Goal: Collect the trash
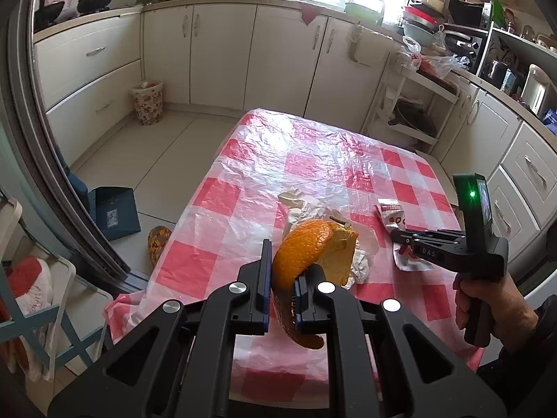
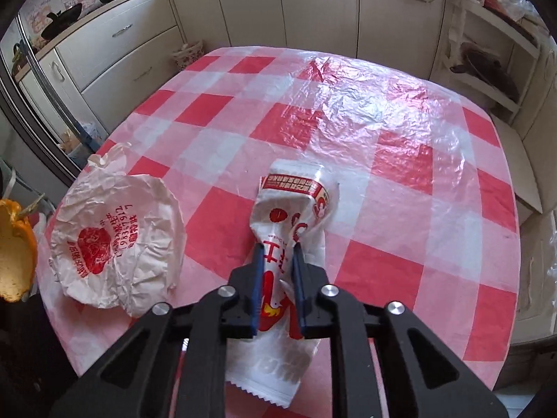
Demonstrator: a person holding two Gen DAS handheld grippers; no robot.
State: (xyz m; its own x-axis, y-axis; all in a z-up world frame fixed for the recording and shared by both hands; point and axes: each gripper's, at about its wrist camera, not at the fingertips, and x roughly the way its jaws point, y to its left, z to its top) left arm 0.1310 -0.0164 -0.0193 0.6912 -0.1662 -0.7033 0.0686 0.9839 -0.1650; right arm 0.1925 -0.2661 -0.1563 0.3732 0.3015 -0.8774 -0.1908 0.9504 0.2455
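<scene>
We saw a crumpled paper wrapper (image 2: 118,240) lying left of the snack packet (image 2: 289,244) pinched by our right gripper (image 2: 276,249); our left gripper (image 1: 282,261) clamped orange peel (image 1: 306,247) above the checked tablecloth (image 2: 383,146), kitchen cabinets (image 1: 222,52) behind.

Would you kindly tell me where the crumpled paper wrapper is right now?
In the right wrist view, the crumpled paper wrapper lies at the table's left edge, between the orange peel and the snack packet.

The orange peel (image 2: 15,247) is cut off by the right-wrist view's left edge.
</scene>
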